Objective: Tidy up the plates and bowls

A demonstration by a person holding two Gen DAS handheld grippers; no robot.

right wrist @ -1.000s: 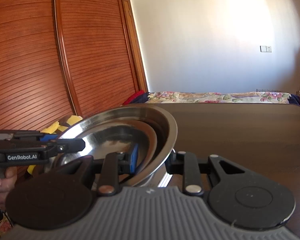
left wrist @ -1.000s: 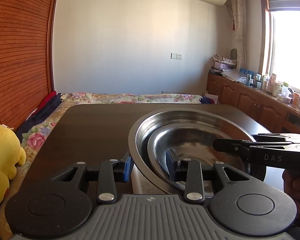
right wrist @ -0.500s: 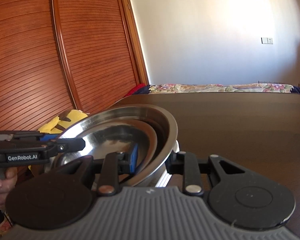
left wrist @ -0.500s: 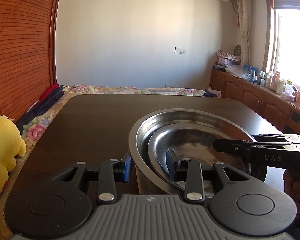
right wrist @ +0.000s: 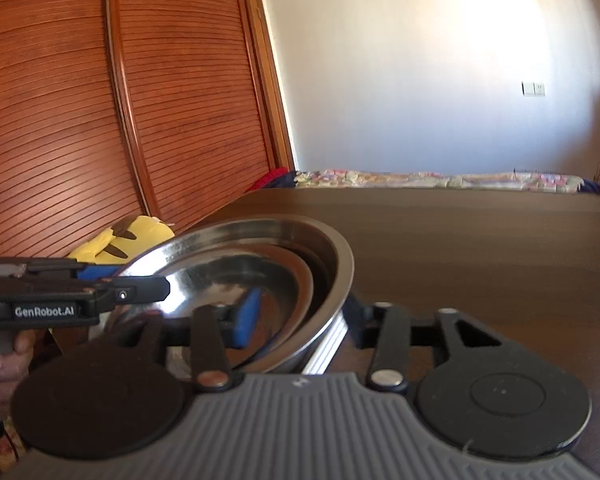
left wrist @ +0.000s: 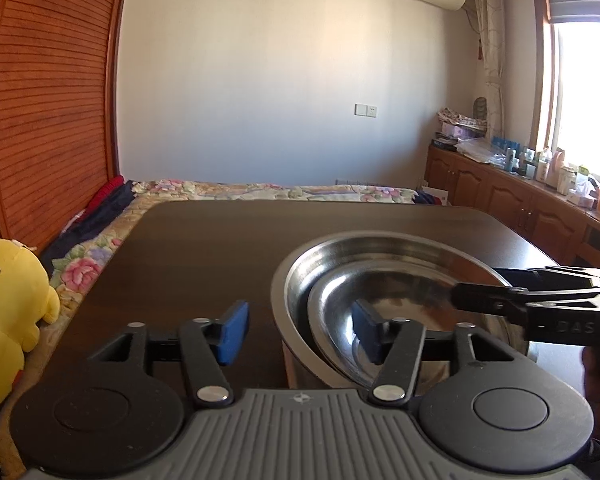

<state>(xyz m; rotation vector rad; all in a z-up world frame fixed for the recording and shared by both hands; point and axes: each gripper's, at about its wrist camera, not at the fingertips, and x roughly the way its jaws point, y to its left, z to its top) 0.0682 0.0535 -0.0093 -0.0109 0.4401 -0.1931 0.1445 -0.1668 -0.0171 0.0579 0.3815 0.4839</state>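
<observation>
A large steel bowl (left wrist: 384,246) stands on the dark table (left wrist: 220,248) with a smaller steel plate (left wrist: 404,300) nested inside. My left gripper (left wrist: 300,330) is open, its jaws astride the bowl's near-left rim, one blue pad outside and one inside. In the right wrist view the bowl (right wrist: 324,264) and plate (right wrist: 236,280) sit at centre left. My right gripper (right wrist: 300,318) is open too, astride the bowl's right rim. Each gripper shows in the other's view.
A yellow plush toy (left wrist: 8,300) lies off the table's left edge, also in the right wrist view (right wrist: 124,236). A flowered bed (left wrist: 260,192) lies beyond the table. Wooden wardrobe doors (right wrist: 100,120) stand left; cabinets with bottles (left wrist: 540,188) line the right wall.
Both grippers have opened wider around the bowl's rim. The bowl and plate have come lower and now rest on the table.
</observation>
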